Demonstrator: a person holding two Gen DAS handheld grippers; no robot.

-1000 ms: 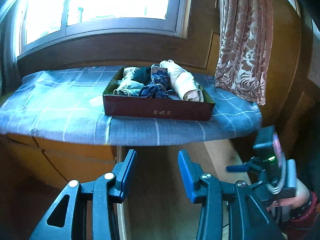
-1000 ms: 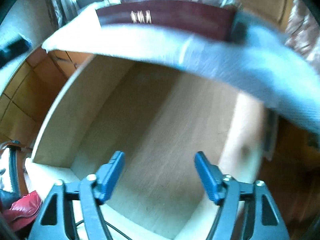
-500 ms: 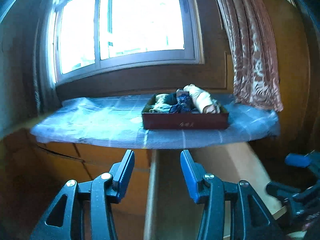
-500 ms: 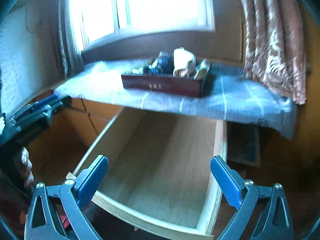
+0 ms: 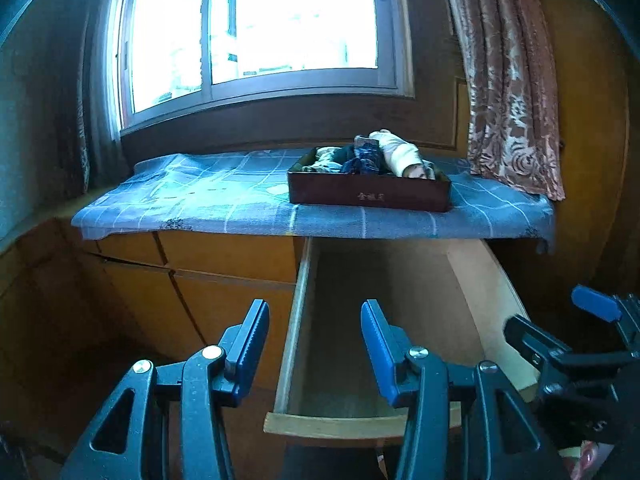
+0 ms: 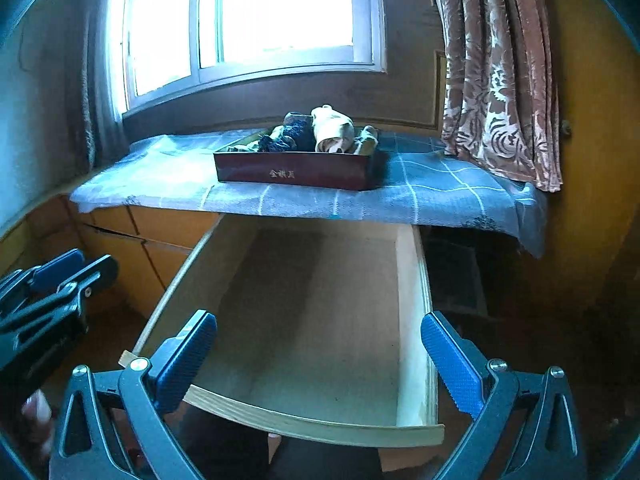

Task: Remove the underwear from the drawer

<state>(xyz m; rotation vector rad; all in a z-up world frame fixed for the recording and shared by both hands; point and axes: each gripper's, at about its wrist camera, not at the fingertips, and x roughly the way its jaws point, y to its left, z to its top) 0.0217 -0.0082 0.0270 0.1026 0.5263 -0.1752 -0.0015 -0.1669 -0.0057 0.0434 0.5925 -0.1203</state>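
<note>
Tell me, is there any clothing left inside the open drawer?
No: the drawer shows only bare wood, while the rolled clothes sit in the red tray on the cloth-covered top.

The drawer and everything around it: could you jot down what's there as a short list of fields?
drawer: pulled out, nothing visible inside
red box: on the blue checked cloth above the drawer, below the window
box contents: rolled underwear, pale and dark pieces
curtain: patterned, hanging right of the window
left gripper: jaws apart, nothing between them
right gripper: jaws wide apart, nothing between them
</note>
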